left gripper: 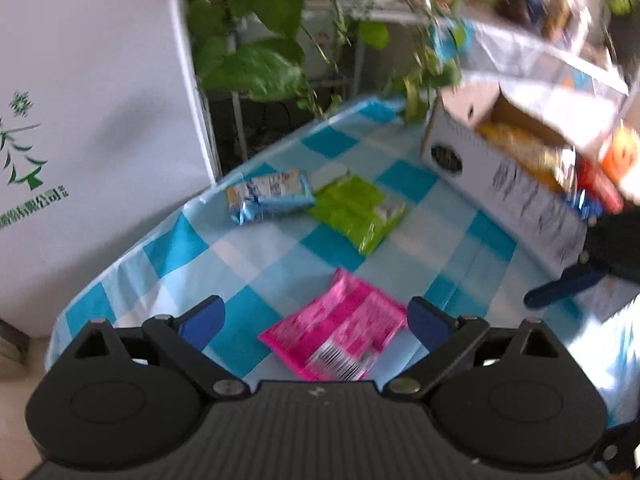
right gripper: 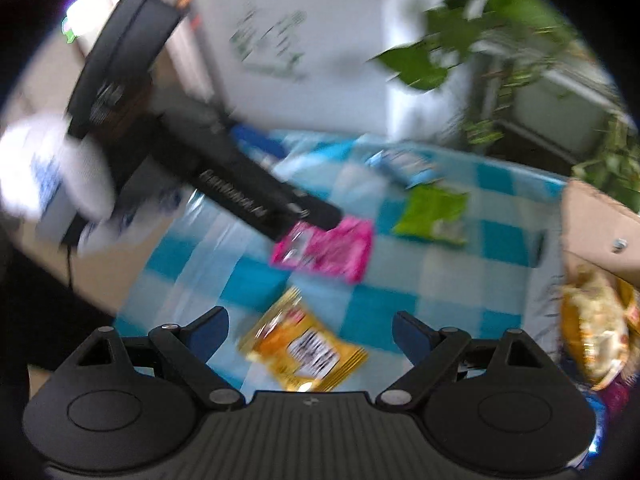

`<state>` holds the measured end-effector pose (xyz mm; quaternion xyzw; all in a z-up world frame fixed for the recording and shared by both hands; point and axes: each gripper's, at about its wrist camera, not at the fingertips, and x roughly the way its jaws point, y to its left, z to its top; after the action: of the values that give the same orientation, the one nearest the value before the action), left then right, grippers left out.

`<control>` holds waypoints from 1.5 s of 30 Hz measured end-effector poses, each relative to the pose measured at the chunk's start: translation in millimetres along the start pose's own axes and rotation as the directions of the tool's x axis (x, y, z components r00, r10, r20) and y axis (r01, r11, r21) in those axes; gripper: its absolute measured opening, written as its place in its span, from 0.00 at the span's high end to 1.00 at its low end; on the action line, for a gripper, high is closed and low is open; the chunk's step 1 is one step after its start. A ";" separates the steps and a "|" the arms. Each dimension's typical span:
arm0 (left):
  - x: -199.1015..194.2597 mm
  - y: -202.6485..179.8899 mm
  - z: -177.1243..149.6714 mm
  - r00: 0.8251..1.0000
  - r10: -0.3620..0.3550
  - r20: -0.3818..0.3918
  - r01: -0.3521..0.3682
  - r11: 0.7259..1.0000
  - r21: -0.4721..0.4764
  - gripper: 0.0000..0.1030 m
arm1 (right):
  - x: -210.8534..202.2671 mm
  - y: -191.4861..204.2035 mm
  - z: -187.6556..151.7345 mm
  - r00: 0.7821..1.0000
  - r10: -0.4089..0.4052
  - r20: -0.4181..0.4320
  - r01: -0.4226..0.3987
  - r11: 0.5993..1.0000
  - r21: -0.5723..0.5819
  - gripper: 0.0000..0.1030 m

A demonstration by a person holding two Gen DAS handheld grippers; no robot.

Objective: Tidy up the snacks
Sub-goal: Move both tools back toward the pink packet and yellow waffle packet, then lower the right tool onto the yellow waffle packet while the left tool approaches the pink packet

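Four loose packets on our checked tablecloth [left gripper: 256,248]: pink packet [left gripper: 340,340], green packet [left gripper: 356,208], blue packet [left gripper: 268,196], yellow packet [right gripper: 304,348] | left gripper [left gripper: 316,316] spread wide over pink, right gripper [right gripper: 310,328] spread over yellow, neither holding anything | cardboard box [left gripper: 500,184] of snacks cut off, contents too blurry to count

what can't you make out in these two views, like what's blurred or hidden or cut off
- Printing on the pink packet: motion blur, left wrist view.
- Contents of the cardboard box: partly hidden by its flap, cut off by the right edge, left wrist view.
- Yellow packet: label blurred, near end hidden behind the right gripper, right wrist view.
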<state>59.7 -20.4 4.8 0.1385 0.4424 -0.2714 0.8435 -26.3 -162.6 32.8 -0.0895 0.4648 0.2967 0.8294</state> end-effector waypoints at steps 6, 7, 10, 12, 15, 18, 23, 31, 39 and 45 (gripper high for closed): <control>10.2 -3.5 -11.7 0.998 -0.039 -0.042 0.043 0.994 0.104 0.06 | 20.8 12.8 -4.8 0.997 0.005 -0.073 -0.012 0.995 -0.098 0.10; 12.2 -4.4 -12.6 0.998 -0.045 -0.049 0.050 0.992 0.116 0.06 | 23.8 14.8 -6.4 0.997 -0.004 -0.082 -0.005 0.994 -0.107 0.10; 16.8 -8.6 -14.6 0.995 -0.072 -0.062 0.081 0.985 0.152 0.06 | 34.2 16.6 -9.3 0.994 -0.020 -0.108 0.006 0.992 -0.129 0.10; 18.7 -11.2 -15.0 0.995 -0.077 -0.063 0.087 0.981 0.172 0.06 | 39.6 18.0 -10.4 0.993 -0.029 -0.115 0.012 0.990 -0.144 0.10; 22.0 -12.2 -15.5 0.992 -0.098 -0.074 0.110 0.977 0.182 0.06 | 43.7 21.0 -12.5 0.993 -0.022 -0.120 0.002 0.986 -0.168 0.10; 25.0 -13.6 -16.4 0.991 -0.104 -0.083 0.119 0.973 0.195 0.06 | 47.1 23.5 -14.7 0.993 -0.032 -0.111 0.010 0.981 -0.191 0.09; 30.1 -16.1 -17.6 0.989 -0.116 -0.089 0.132 0.970 0.204 0.06 | 52.2 21.7 -14.2 0.995 -0.027 -0.094 0.008 0.979 -0.202 0.09; 41.6 -22.8 -19.8 0.991 -0.098 -0.096 0.117 0.969 0.217 0.07 | 50.7 12.5 -12.8 0.983 -0.013 -0.183 -0.005 0.995 -0.103 0.11; 35.2 -25.5 -22.8 0.981 -0.137 -0.134 0.167 0.954 0.250 0.17 | 39.5 17.9 -20.7 0.967 0.118 -0.228 -0.144 0.984 -0.105 0.10; 26.1 -21.6 -21.6 0.984 -0.127 -0.128 0.158 0.948 0.276 0.19 | 27.0 19.8 -17.9 0.985 0.065 -0.159 -0.091 0.983 -0.162 0.10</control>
<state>44.8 -36.5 -28.8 0.2407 0.4528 -0.3846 0.7675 -40.0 -143.2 3.2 -0.1637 0.5036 0.3594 0.7684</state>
